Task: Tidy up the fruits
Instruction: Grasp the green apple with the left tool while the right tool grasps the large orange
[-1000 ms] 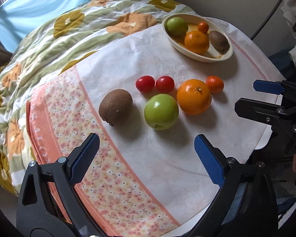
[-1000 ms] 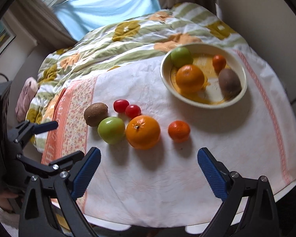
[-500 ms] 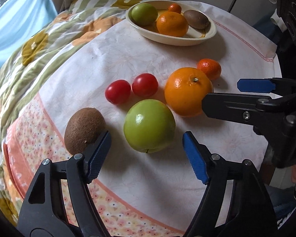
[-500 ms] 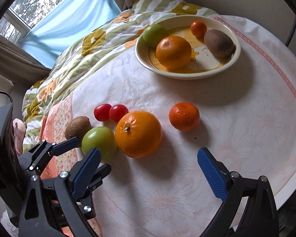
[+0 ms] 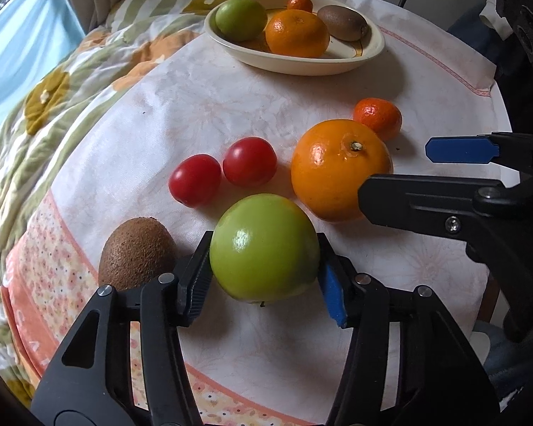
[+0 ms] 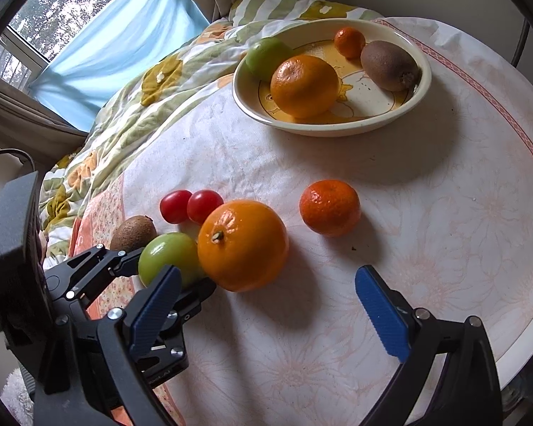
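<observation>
Left tongs (image 5: 264,284) are closing around a green apple (image 5: 264,248) on the table (image 5: 426,81); right tongs (image 6: 266,298) hover released near a large orange (image 6: 242,245).

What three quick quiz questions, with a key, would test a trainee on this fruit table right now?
1. True or false: the left gripper has the green apple between its closing jaws.
2. Multiple choice: how many fruits lie in the bowl? A) two B) four C) six
3. Fill in: the loose fruit nearest the right gripper, whose jaws stand wide with nothing between them, is the big ____.

Key:
1. True; the pads sit at the apple's two sides.
2. B: an apple, an orange, a mandarin and a kiwi.
3. Orange.
</observation>
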